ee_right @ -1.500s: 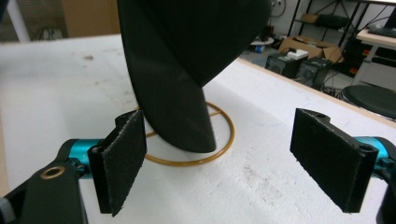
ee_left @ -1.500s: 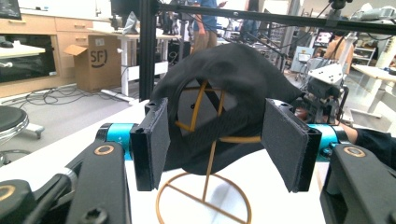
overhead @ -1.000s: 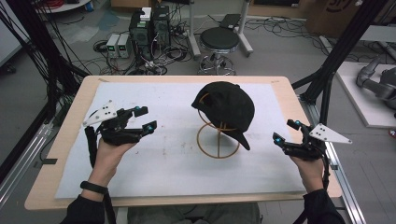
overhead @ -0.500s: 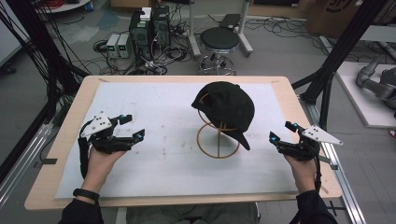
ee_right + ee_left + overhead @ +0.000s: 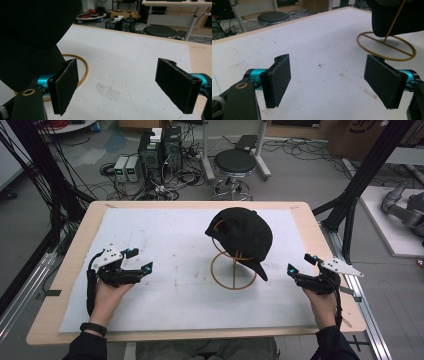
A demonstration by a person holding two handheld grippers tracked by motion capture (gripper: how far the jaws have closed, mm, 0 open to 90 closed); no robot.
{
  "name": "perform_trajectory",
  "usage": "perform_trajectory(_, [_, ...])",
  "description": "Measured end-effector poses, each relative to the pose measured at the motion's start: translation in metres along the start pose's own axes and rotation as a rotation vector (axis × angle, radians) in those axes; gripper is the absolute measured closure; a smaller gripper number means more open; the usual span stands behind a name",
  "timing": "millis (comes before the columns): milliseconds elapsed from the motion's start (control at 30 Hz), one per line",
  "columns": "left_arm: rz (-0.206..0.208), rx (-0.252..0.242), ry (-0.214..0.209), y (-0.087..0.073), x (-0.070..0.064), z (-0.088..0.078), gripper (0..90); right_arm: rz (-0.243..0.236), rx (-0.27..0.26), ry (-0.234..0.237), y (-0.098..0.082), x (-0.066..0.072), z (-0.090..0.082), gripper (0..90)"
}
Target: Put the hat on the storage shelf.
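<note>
Plainly, a black cap [image 5: 243, 236] sat on a gold wire stand [image 5: 233, 270] right of centre in the high view, on the white mat [image 5: 165, 245]. The left gripper [image 5: 141, 260], lower left, and the right gripper [image 5: 300, 264], lower right, both had jaws spread wide and empty. The cap looked light and soft; its stiffer brim, pointing toward the lower right, seemed the surest place to pinch.

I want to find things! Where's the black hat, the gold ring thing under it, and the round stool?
black hat [image 5: 242, 232], high view, on the top of its crown.
gold ring stand [image 5: 220, 279], high view, on the base hoop's left side.
round stool [image 5: 235, 161], high view, on the middle of its seat.
</note>
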State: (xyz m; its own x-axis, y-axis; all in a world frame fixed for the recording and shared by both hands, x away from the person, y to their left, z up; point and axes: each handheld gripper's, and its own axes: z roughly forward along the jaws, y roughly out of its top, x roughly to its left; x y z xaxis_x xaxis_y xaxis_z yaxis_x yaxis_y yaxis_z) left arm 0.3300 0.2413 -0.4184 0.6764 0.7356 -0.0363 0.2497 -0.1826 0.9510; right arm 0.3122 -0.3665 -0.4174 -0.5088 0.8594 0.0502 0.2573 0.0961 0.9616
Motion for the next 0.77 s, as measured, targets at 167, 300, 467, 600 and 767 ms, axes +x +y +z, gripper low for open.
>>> perform_trajectory(167, [-0.001,-0.006,-0.001,0.0001,-0.0002,-0.0008,21.6,-0.004,0.005,-0.002,-0.0003,0.0004,0.0006,18.3])
perform_trajectory(300, [0.003,0.001,0.009,0.0003,0.0001,-0.0025,22.3,-0.009,0.003,-0.003,0.0000,0.0009,0.0015,18.3])
perform_trajectory(467, [-0.012,-0.002,0.023,0.0001,0.0007,-0.0035,23.5,-0.008,0.004,-0.004,0.0003,0.0011,0.0010,18.3])
perform_trajectory(600, [-0.020,-0.001,0.026,-0.0003,0.0022,-0.0043,23.6,-0.004,0.003,-0.003,0.0002,0.0010,0.0007,18.3])
perform_trajectory(767, [-0.019,-0.009,0.025,-0.0004,0.0029,-0.0038,23.6,-0.012,0.003,-0.006,-0.0001,0.0003,0.0015,18.3])
